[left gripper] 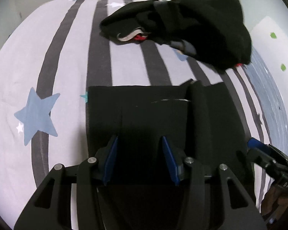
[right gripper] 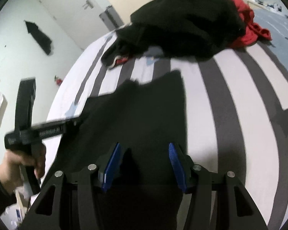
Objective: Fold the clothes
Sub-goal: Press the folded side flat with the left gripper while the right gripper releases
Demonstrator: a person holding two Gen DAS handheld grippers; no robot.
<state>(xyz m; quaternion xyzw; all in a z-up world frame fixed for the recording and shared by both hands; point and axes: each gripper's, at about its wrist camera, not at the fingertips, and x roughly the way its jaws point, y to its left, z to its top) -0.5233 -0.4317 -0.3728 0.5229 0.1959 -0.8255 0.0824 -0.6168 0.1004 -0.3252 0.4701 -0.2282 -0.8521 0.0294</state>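
A folded black fabric garment (left gripper: pixel 155 113) lay flat on the grey-and-white striped, star-printed bed sheet (left gripper: pixel 67 61), its long axis running away from both cameras. The left gripper (left gripper: pixel 140 161) and right gripper (right gripper: pixel 144 166) hovered over its near edge, jaws wide apart and holding nothing. Beyond it sat a crumpled black clothing heap (right gripper: pixel 182 21) over a red cloth (right gripper: pixel 247 25).

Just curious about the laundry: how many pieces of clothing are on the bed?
3 that I can see: a flat black garment nearest, a crumpled black garment further back, and a red garment tucked behind it. More may hide under that heap.
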